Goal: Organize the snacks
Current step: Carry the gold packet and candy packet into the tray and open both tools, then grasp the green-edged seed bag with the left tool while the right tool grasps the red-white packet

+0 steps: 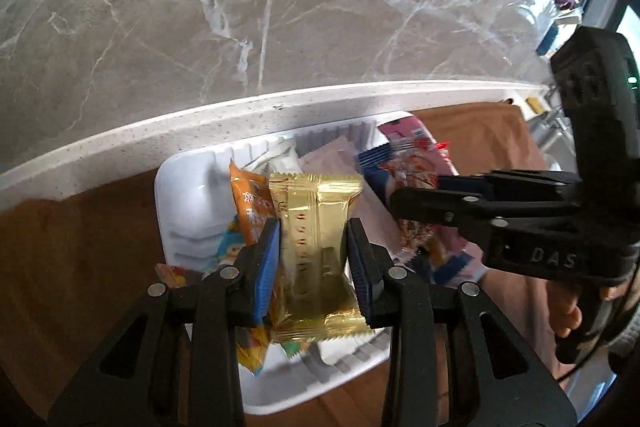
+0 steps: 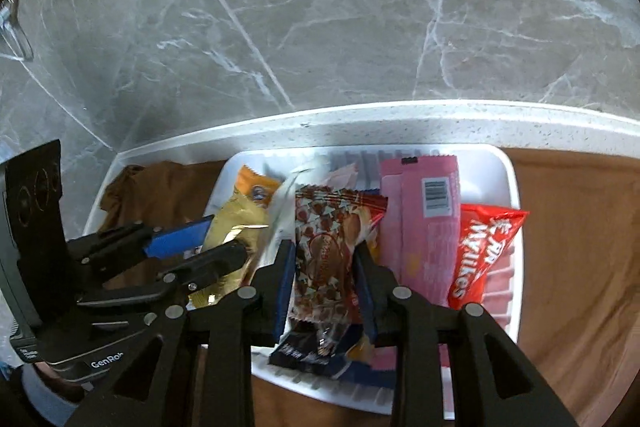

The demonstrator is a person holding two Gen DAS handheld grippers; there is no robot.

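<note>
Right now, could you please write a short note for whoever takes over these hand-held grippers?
Left hand-held gripper: shut on the gold packet, above the white tray.
Right hand-held gripper: shut on the red-and-brown patterned packet, also over the tray.
Already in the tray: orange packet, pink packet, red packet and others.
Left: set both held packets down in the tray and release.

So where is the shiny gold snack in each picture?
Left wrist view: the gold snack sits bottom centre, pinched between the left tool's blue pads, above the white tray.
Right wrist view: the same gold snack is left of centre, held by the left tool coming in from the left.
Shared landmark: the orange packet right beside it.
</note>
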